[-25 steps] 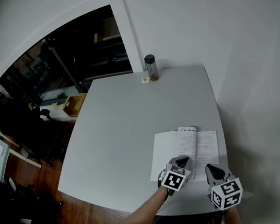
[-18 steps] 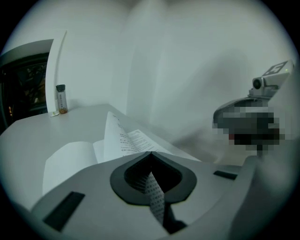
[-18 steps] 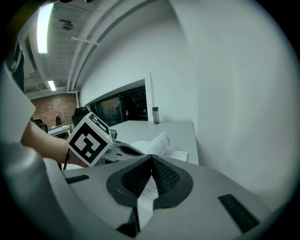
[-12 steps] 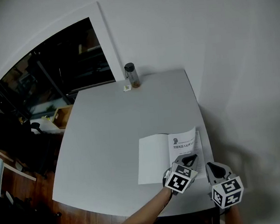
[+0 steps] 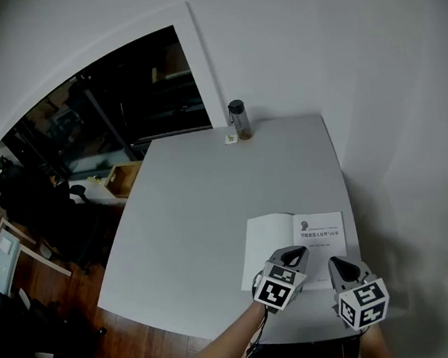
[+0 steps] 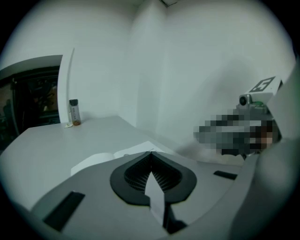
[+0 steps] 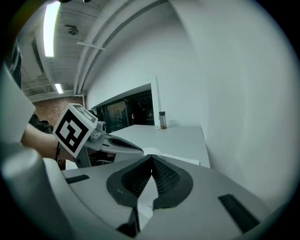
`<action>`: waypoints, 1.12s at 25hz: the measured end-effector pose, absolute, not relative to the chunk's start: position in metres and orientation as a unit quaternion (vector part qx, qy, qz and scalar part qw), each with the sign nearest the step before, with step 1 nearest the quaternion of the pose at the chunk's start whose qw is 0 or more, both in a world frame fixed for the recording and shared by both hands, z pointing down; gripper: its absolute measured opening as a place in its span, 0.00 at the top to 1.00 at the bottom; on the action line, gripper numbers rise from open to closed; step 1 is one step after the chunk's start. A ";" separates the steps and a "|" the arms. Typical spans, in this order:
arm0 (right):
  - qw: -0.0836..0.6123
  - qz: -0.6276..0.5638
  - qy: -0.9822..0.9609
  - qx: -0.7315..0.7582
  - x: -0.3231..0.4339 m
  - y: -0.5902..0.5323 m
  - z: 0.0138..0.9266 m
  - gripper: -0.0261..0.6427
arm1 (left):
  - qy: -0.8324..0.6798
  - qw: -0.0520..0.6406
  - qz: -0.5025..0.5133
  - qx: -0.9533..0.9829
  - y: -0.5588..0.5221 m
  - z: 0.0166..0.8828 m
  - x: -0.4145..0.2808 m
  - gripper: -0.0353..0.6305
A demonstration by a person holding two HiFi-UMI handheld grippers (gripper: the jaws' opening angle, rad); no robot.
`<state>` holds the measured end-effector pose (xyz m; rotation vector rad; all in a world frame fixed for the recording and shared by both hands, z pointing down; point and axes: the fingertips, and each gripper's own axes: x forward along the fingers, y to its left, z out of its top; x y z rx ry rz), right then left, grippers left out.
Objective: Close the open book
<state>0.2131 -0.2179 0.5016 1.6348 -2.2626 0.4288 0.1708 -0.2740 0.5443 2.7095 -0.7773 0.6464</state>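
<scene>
The book [image 5: 295, 238] lies open and flat near the table's front right corner, with a blank white page on the left and a printed title page on the right. My left gripper [image 5: 295, 253] is shut, its tips over the book's front edge near the spine. My right gripper [image 5: 334, 264] is shut too, just off the book's front right corner. In the left gripper view the book [image 6: 117, 154] shows beyond the closed jaws of the left gripper [image 6: 151, 153]. The right gripper view has the book [image 7: 164, 153] past the right gripper [image 7: 151, 157]. Nothing is held by either.
A dark bottle [image 5: 238, 120] stands at the far edge of the grey table [image 5: 202, 192], with a small white item [image 5: 231, 139] next to it. A white wall runs along the table's right side. Left of the table are wooden floor and dark chairs [image 5: 31, 207].
A page that stood curled up over the book a second ago now lies flat, and the title page shows on the right. Both grippers stay at the book's front edge; the head camera has shifted.
</scene>
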 end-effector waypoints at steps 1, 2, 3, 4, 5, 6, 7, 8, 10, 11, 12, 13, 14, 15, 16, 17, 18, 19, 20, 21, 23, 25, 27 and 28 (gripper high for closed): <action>0.158 0.150 -0.796 0.564 0.205 -0.220 0.503 0.96 | -0.280 0.129 0.226 0.924 -0.277 0.550 0.157 0.94; 0.159 0.151 -0.801 0.557 0.197 -0.223 0.504 0.96 | -0.294 0.134 0.231 0.918 -0.280 0.555 0.143 0.94; 0.160 0.151 -0.806 0.549 0.189 -0.226 0.506 0.96 | -0.308 0.140 0.235 0.911 -0.283 0.562 0.129 0.94; 0.160 0.151 -0.811 0.542 0.181 -0.228 0.507 0.96 | -0.321 0.145 0.239 0.905 -0.286 0.568 0.115 0.94; 0.162 0.150 -0.815 0.535 0.173 -0.231 0.508 0.96 | -0.334 0.151 0.244 0.898 -0.289 0.575 0.101 0.94; 0.163 0.150 -0.819 0.529 0.165 -0.233 0.509 0.96 | -0.347 0.156 0.249 0.891 -0.291 0.580 0.086 0.94; 0.165 0.150 -0.823 0.522 0.158 -0.235 0.510 0.96 | -0.358 0.162 0.253 0.884 -0.293 0.586 0.072 0.94; 0.167 0.151 -0.826 0.517 0.151 -0.237 0.511 0.96 | -0.369 0.168 0.257 0.877 -0.294 0.592 0.059 0.94; 0.172 0.150 -0.831 0.508 0.141 -0.239 0.513 0.96 | -0.388 0.181 0.266 0.864 -0.296 0.606 0.034 0.94; 0.174 0.151 -0.832 0.504 0.138 -0.239 0.515 0.96 | -0.396 0.187 0.271 0.857 -0.297 0.613 0.023 0.94; 0.177 0.151 -0.833 0.501 0.135 -0.240 0.517 0.96 | -0.403 0.192 0.276 0.851 -0.298 0.620 0.014 0.94; 0.179 0.152 -0.834 0.499 0.133 -0.240 0.519 0.96 | -0.409 0.196 0.280 0.846 -0.299 0.627 0.005 0.94; 0.181 0.154 -0.835 0.497 0.131 -0.240 0.521 0.96 | -0.414 0.201 0.285 0.841 -0.300 0.634 -0.001 0.94; 0.183 0.155 -0.834 0.496 0.130 -0.241 0.523 0.96 | -0.417 0.204 0.288 0.838 -0.301 0.641 -0.006 0.94; 0.185 0.157 -0.834 0.495 0.129 -0.242 0.525 0.96 | -0.418 0.207 0.292 0.835 -0.302 0.647 -0.009 0.94; 0.187 0.158 -0.834 0.494 0.127 -0.242 0.527 0.96 | -0.420 0.210 0.295 0.832 -0.303 0.651 -0.011 0.94; 0.189 0.159 -0.834 0.493 0.125 -0.243 0.529 0.96 | -0.420 0.213 0.299 0.830 -0.303 0.655 -0.013 0.94; 0.192 0.160 -0.835 0.491 0.123 -0.243 0.531 0.96 | -0.420 0.216 0.302 0.828 -0.302 0.658 -0.013 0.94; 0.195 0.161 -0.835 0.489 0.121 -0.243 0.533 0.96 | -0.418 0.219 0.306 0.827 -0.302 0.662 -0.013 0.94; 0.197 0.162 -0.835 0.488 0.119 -0.243 0.535 0.96 | -0.416 0.221 0.308 0.827 -0.301 0.664 -0.012 0.94; 0.202 0.165 -0.833 0.487 0.118 -0.244 0.539 0.96 | -0.410 0.225 0.314 0.826 -0.300 0.669 -0.009 0.94; 0.205 0.168 -0.831 0.488 0.118 -0.246 0.542 0.96 | -0.407 0.225 0.323 0.824 -0.300 0.674 -0.007 0.94; 0.207 0.170 -0.830 0.490 0.119 -0.249 0.545 0.96 | -0.402 0.231 0.335 0.820 -0.297 0.681 -0.003 0.94; 0.208 0.171 -0.829 0.490 0.120 -0.249 0.546 0.96 | -0.398 0.235 0.340 0.819 -0.295 0.685 -0.001 0.94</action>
